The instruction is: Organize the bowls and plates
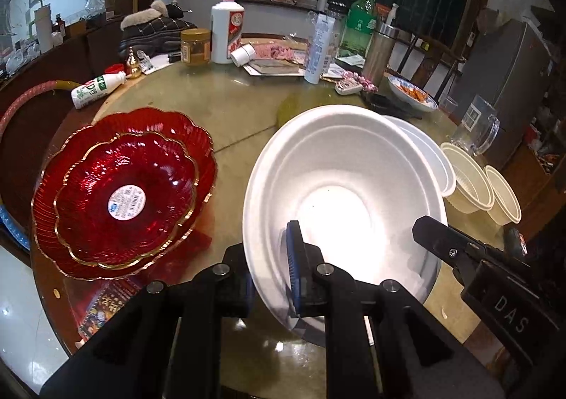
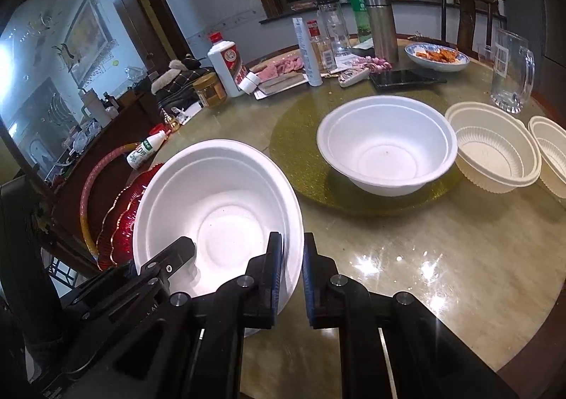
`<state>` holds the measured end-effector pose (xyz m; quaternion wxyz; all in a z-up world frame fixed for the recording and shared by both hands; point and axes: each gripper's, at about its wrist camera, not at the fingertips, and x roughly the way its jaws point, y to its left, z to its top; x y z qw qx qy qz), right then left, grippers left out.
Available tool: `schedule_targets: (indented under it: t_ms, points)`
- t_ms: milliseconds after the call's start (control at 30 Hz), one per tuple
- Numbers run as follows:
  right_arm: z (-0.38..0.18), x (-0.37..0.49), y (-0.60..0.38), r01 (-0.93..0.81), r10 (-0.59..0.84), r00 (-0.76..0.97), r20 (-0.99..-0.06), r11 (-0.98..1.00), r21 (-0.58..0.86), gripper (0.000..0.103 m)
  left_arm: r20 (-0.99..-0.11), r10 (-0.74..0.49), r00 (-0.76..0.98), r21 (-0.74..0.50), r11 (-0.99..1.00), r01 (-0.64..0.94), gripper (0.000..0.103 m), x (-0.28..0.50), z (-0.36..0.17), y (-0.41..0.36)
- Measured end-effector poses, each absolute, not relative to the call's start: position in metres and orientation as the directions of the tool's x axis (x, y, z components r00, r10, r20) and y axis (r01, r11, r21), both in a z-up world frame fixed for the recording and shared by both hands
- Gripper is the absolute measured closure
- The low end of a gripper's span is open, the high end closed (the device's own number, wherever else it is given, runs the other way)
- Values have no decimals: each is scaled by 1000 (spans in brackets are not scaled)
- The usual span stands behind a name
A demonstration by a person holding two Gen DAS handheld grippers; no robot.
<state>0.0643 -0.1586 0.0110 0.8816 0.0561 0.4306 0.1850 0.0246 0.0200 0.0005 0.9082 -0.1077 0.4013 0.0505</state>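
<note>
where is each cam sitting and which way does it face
Left wrist: on the left gripper, looking down across the table; its fingers pinch the white bowl, red plates to the left, right gripper's finger showing.
Right wrist: on the right gripper, pinching the opposite rim.
Shared: that bowl, second white bowl.

Your left gripper is clamped on the near-left rim of the white foam bowl, 1 finger inside the bowl, 1 outside. Your right gripper pinches the same bowl's rim on its opposite, right side. Both grippers angle downward toward the bowl, which tilts between them.
</note>
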Motion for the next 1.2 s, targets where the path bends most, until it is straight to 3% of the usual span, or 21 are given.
schedule_targets:
  t_ms: [433, 1200]
  points:
    - [35, 70, -112, -383, 444, 565, -695, 888, 256, 92, -686, 97, 721, -157, 948, -277, 90, 13, 23, 63]
    - [8, 105, 27, -568, 508, 405, -760, 792, 227, 92, -747, 245, 618, -125, 862, -492, 90, 19, -6, 165]
